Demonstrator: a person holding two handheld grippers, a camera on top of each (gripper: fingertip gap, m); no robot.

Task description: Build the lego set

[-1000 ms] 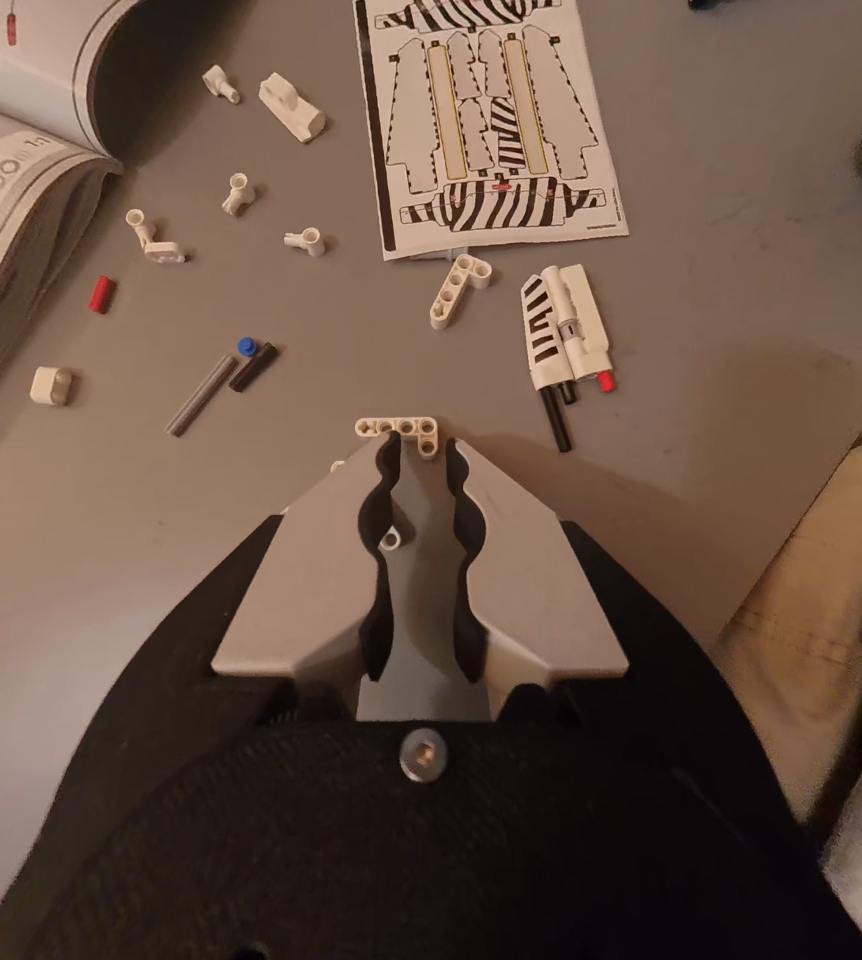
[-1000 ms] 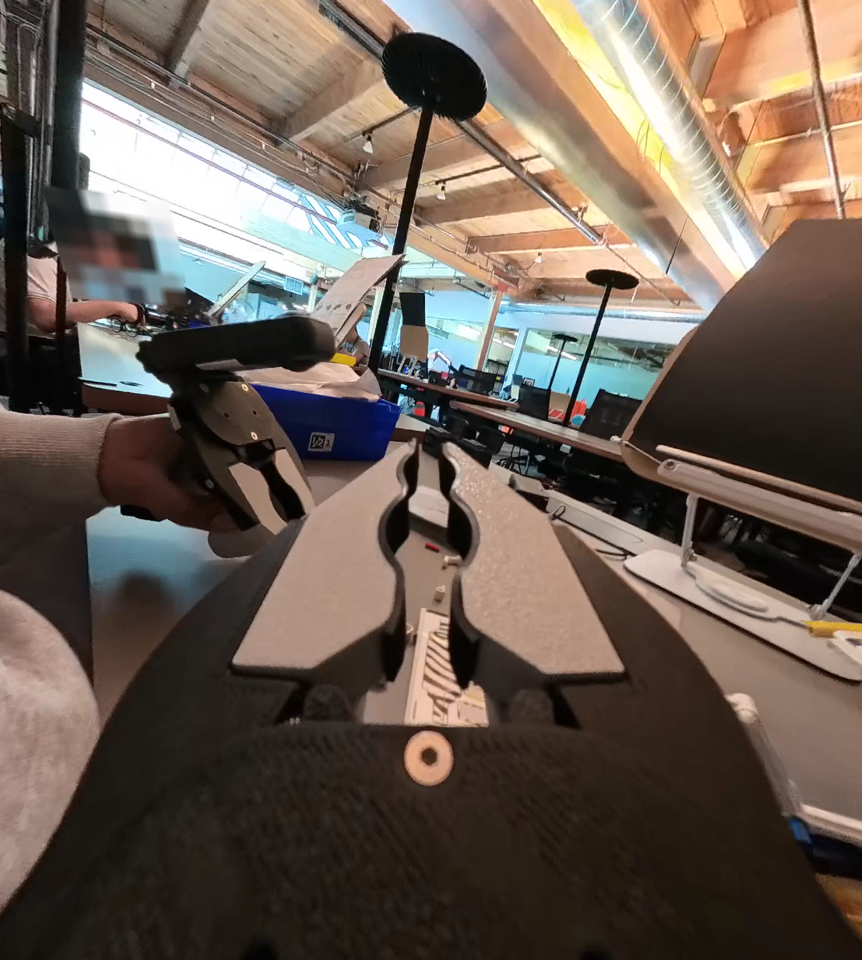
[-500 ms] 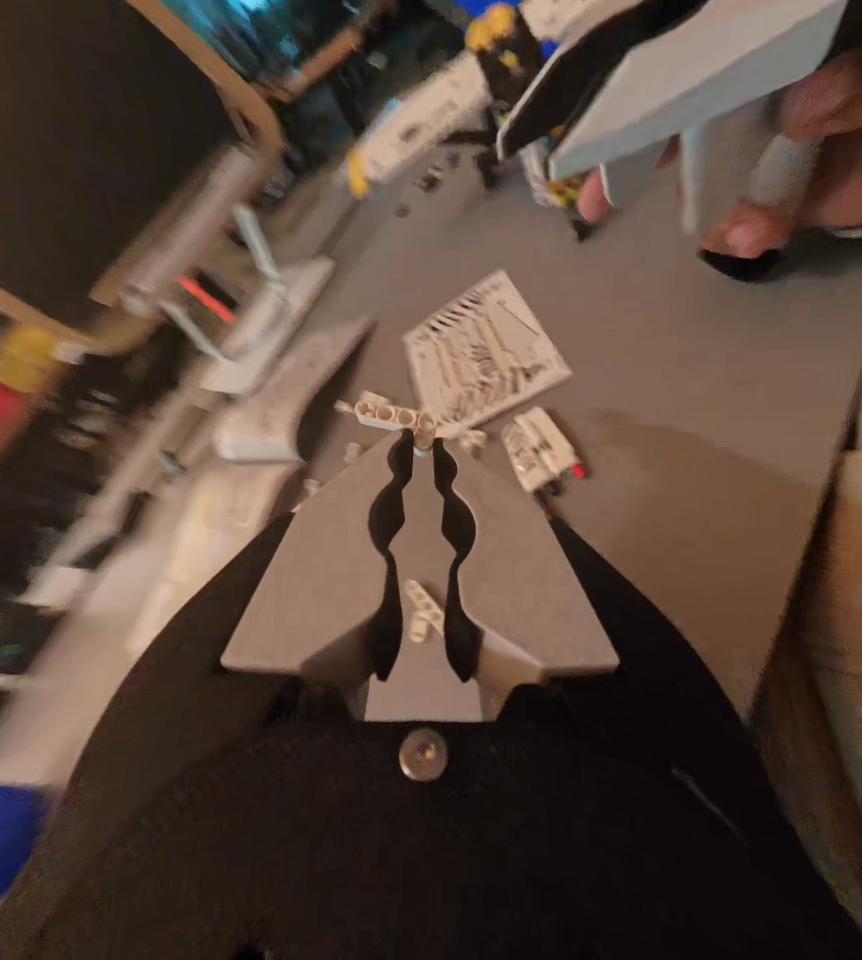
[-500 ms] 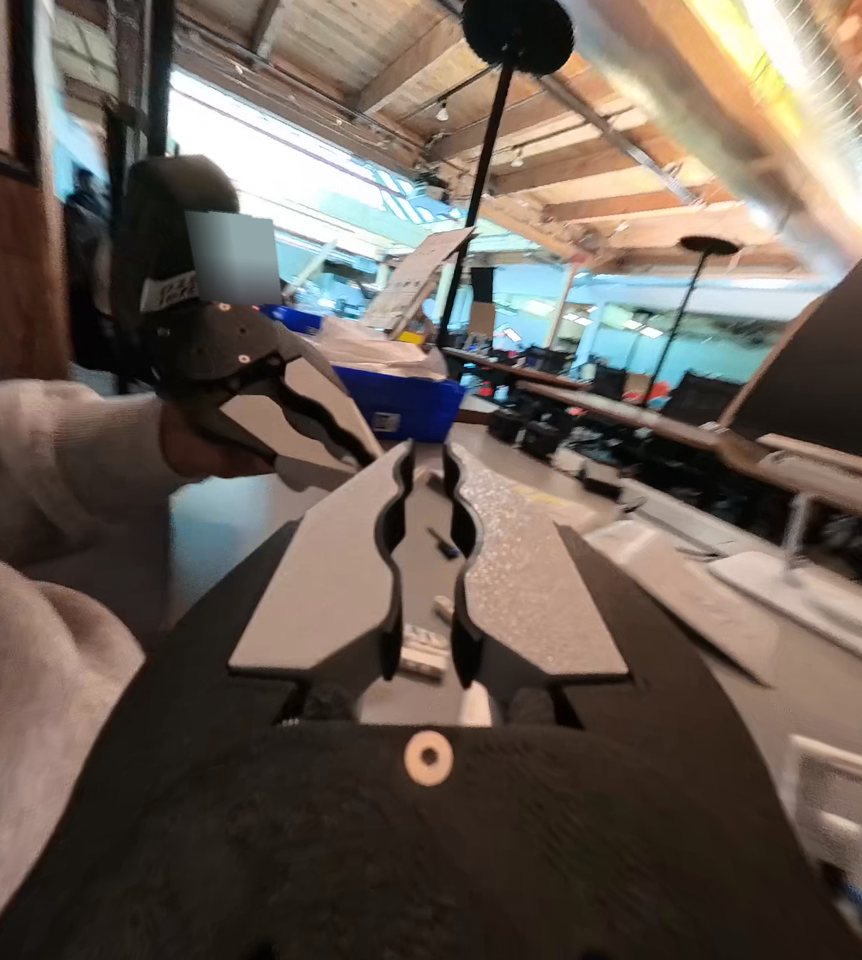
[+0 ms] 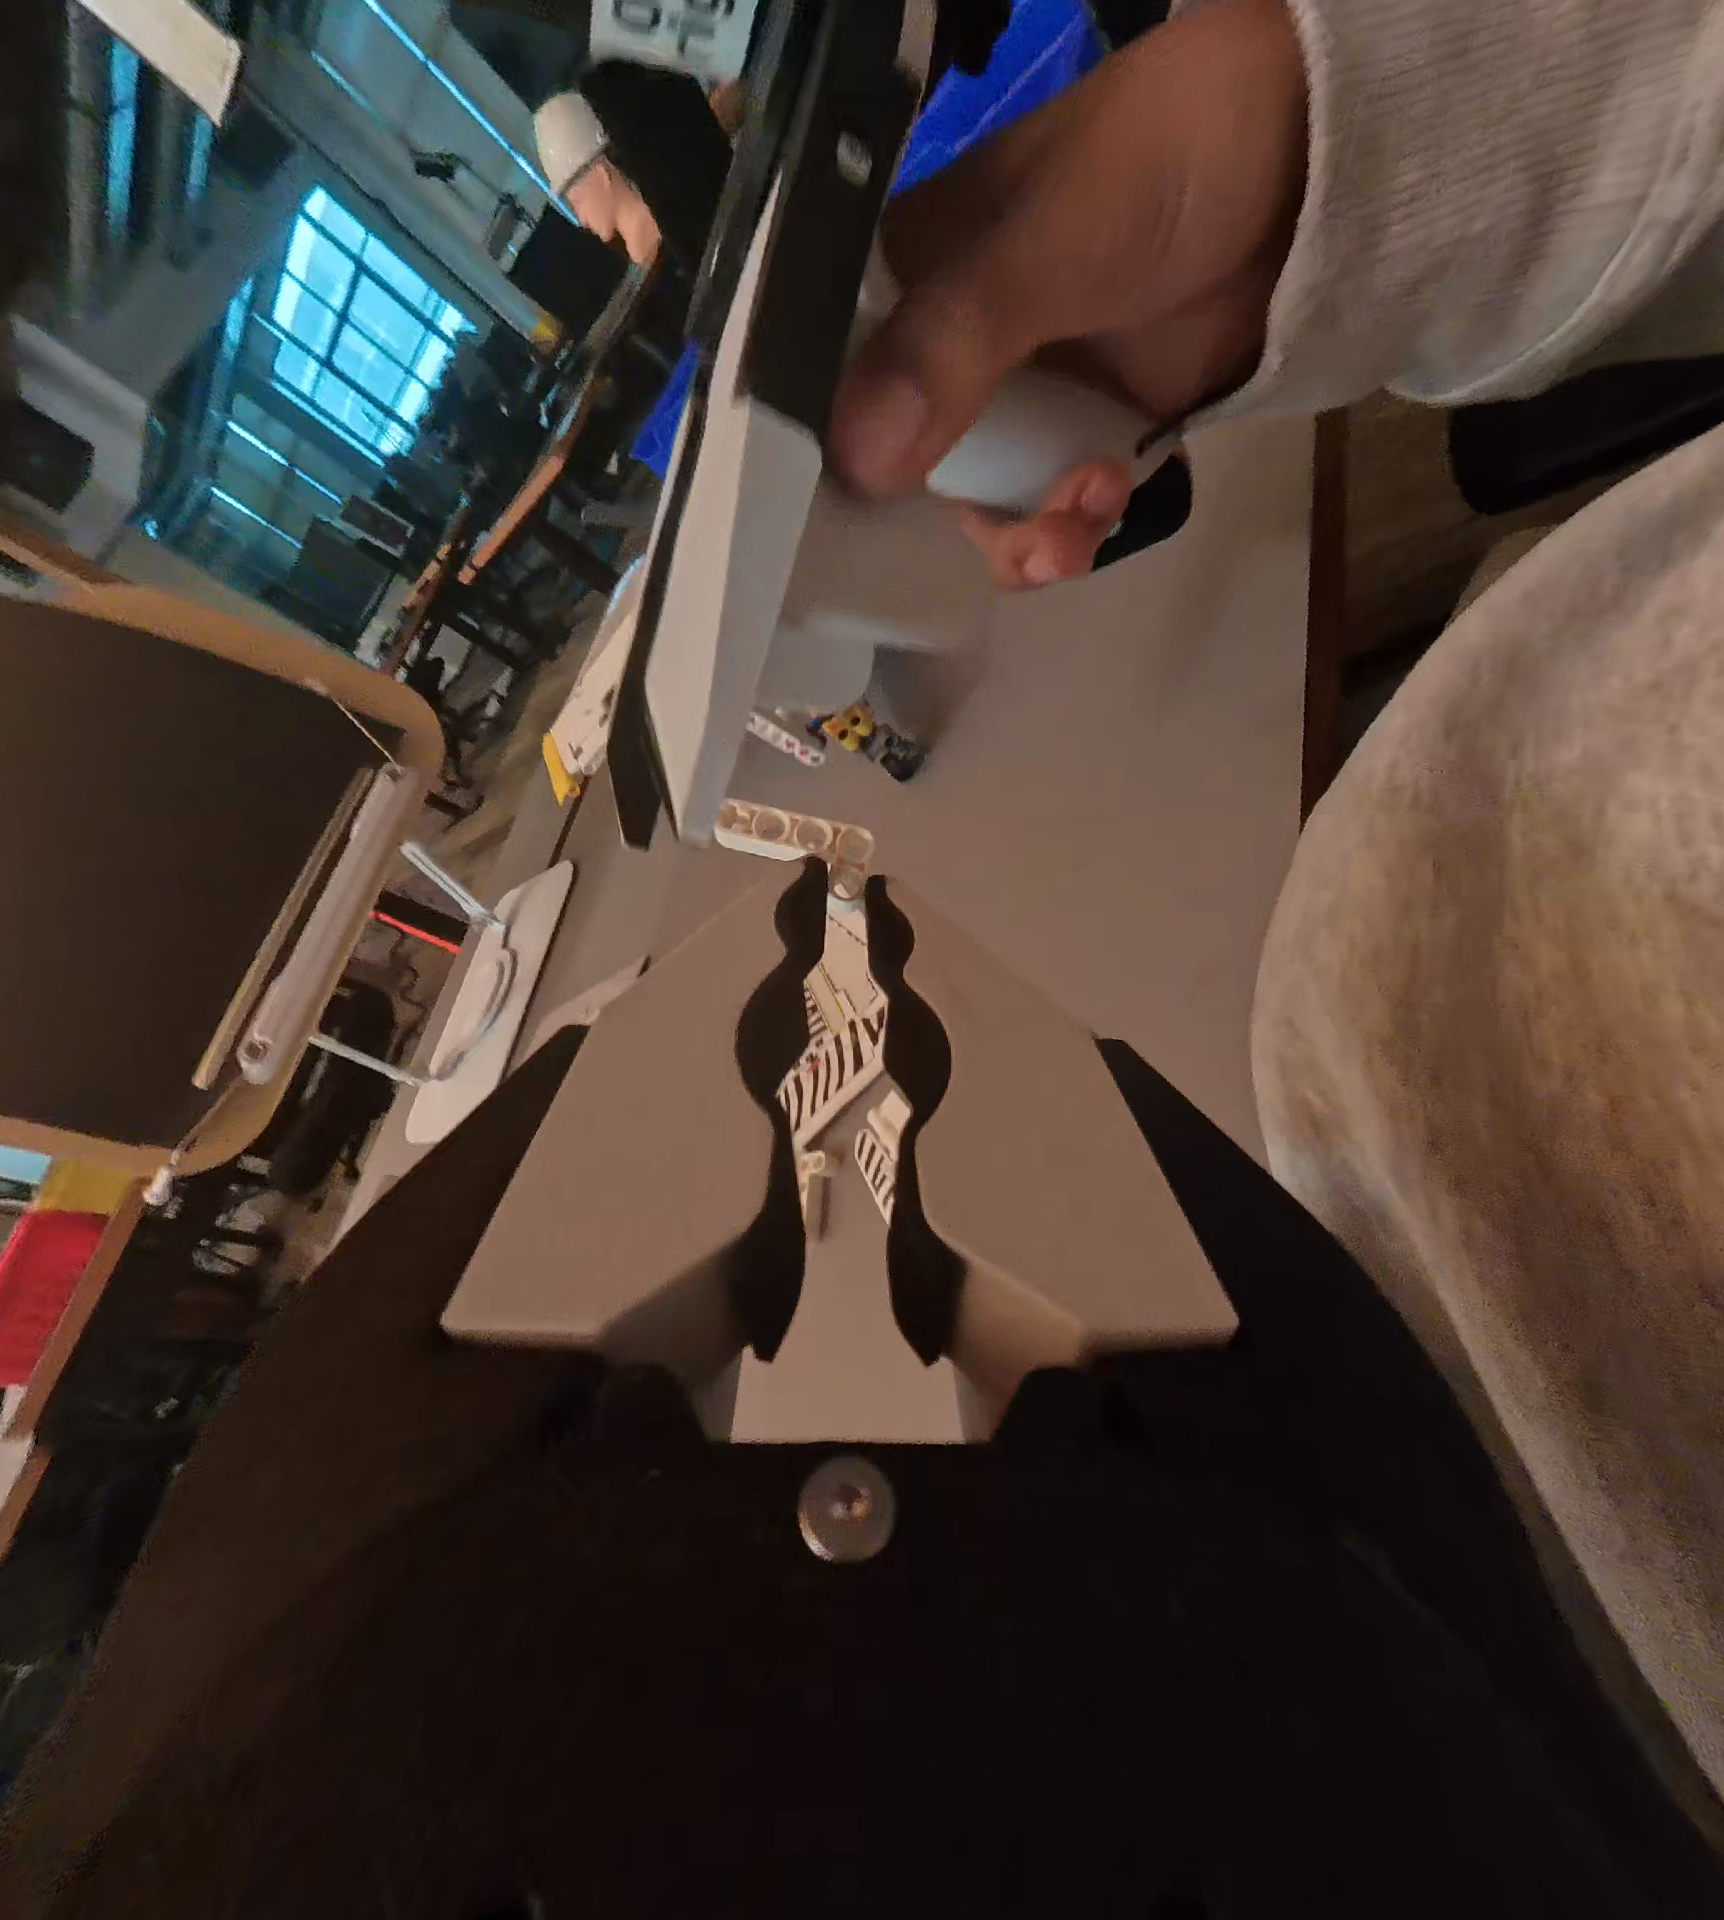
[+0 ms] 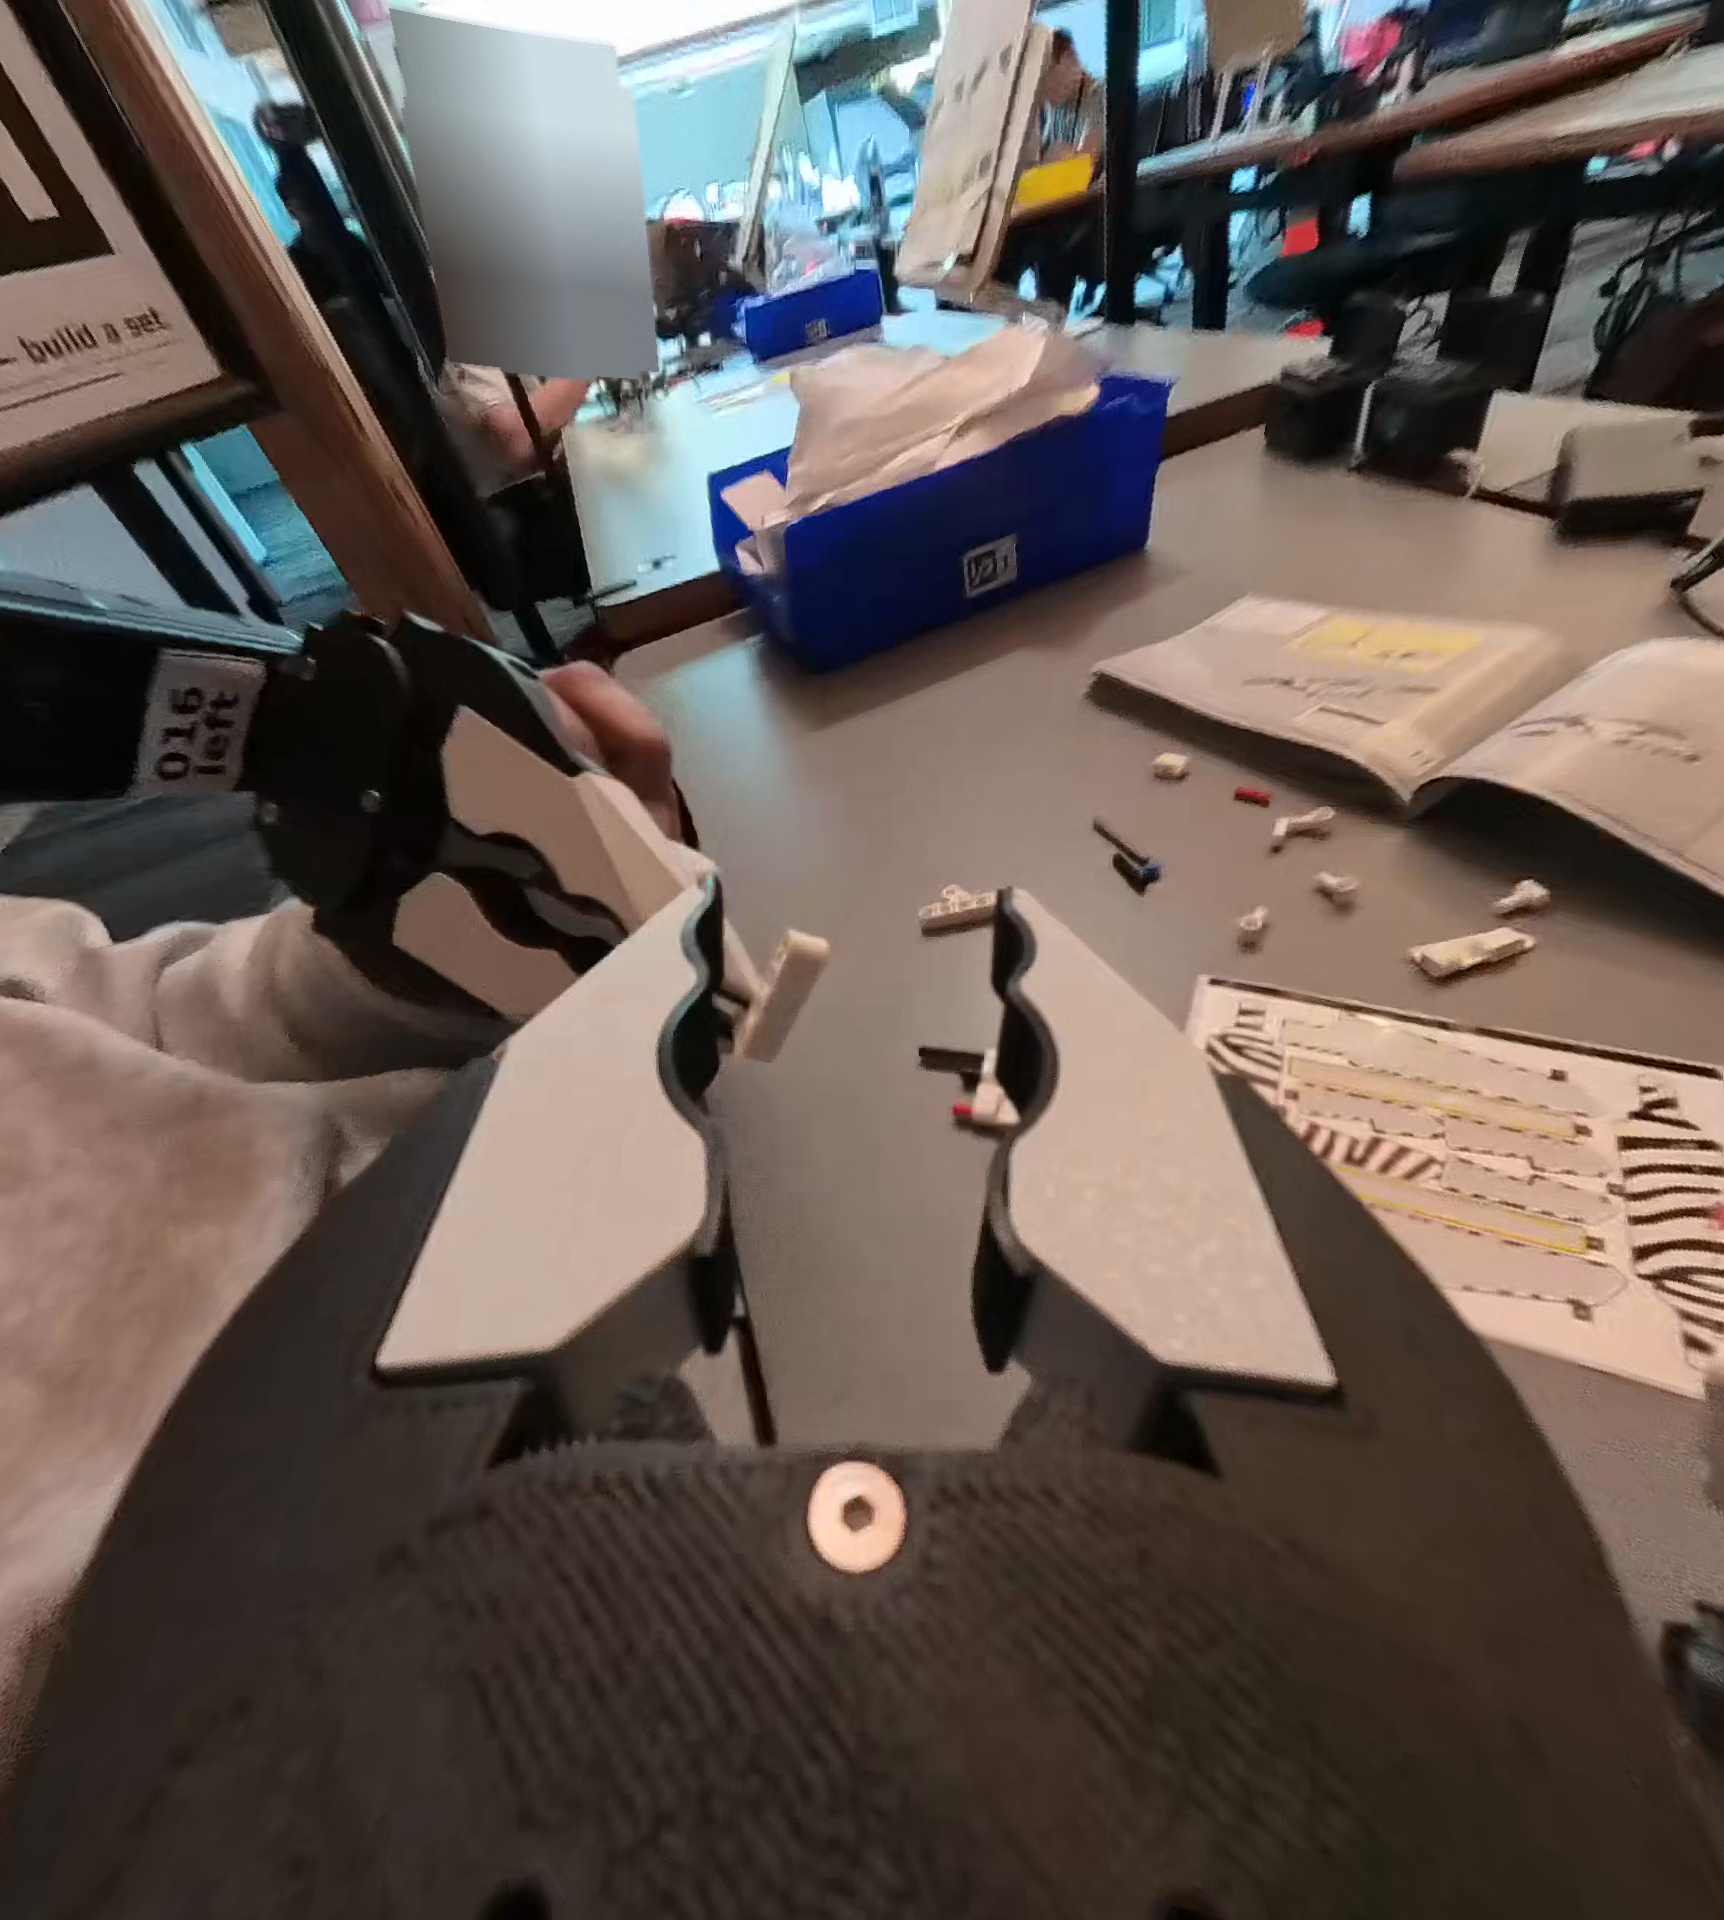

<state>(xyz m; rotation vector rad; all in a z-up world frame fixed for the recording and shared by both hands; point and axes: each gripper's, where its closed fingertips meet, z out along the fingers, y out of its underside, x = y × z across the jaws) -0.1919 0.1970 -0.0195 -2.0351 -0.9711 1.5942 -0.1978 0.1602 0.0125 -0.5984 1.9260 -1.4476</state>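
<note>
My left gripper (image 5: 842, 883) is shut on a white beam with holes (image 5: 796, 836), held by a peg at its tips and lifted off the grey table (image 5: 1097, 831). In the right wrist view the left gripper (image 6: 629, 862) comes in from the left, with the beam (image 6: 785, 992) standing on end between my right fingers. My right gripper (image 6: 858, 914) is open and empty around it, just above the table. It also shows in the left wrist view (image 5: 692, 727), in a person's hand. A zebra-striped panel assembly (image 6: 983, 1091) lies partly hidden behind the right finger.
A zebra sticker sheet (image 6: 1460, 1143) lies to the right. An open instruction booklet (image 6: 1460, 707) and a blue bin (image 6: 941, 520) sit farther back. A white beam (image 6: 957, 909), a black pin (image 6: 1128, 857) and several small white connectors (image 6: 1336, 883) lie scattered. A grey sleeve (image 6: 110, 1143) fills the left. Spacing between my two grippers at the tips: around 5 centimetres.
My left gripper lifted the white beam off the table and rolled onto its side. My right gripper tilted down to the table, opened, and came up close around the beam.
</note>
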